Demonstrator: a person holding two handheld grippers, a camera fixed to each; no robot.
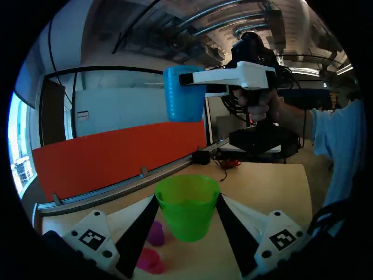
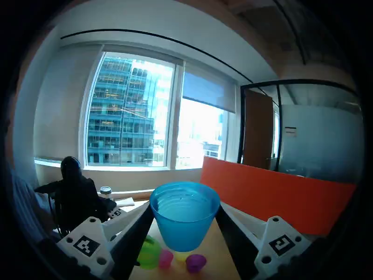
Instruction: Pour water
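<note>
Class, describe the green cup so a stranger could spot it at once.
Find the wooden table beside the orange partition. At its near end, the left gripper grips a green cup. It is bigger than the pink cups beside it, lower than the blue cup.

The left gripper (image 1: 186, 210) had two black, tapering fingers (image 1: 140, 228) on white mounts (image 1: 100, 218). Each mount bore a black-and-white square marker (image 1: 92, 239) and small dark screws (image 1: 74, 233). The right gripper (image 2: 185, 219) was built alike. In the left gripper view its body (image 1: 242, 75) was a long white block with a black camera (image 1: 249, 46) on top and black cables (image 1: 228, 100) looping beside the grip. The person wore a light blue sleeve (image 1: 335, 135).
</note>
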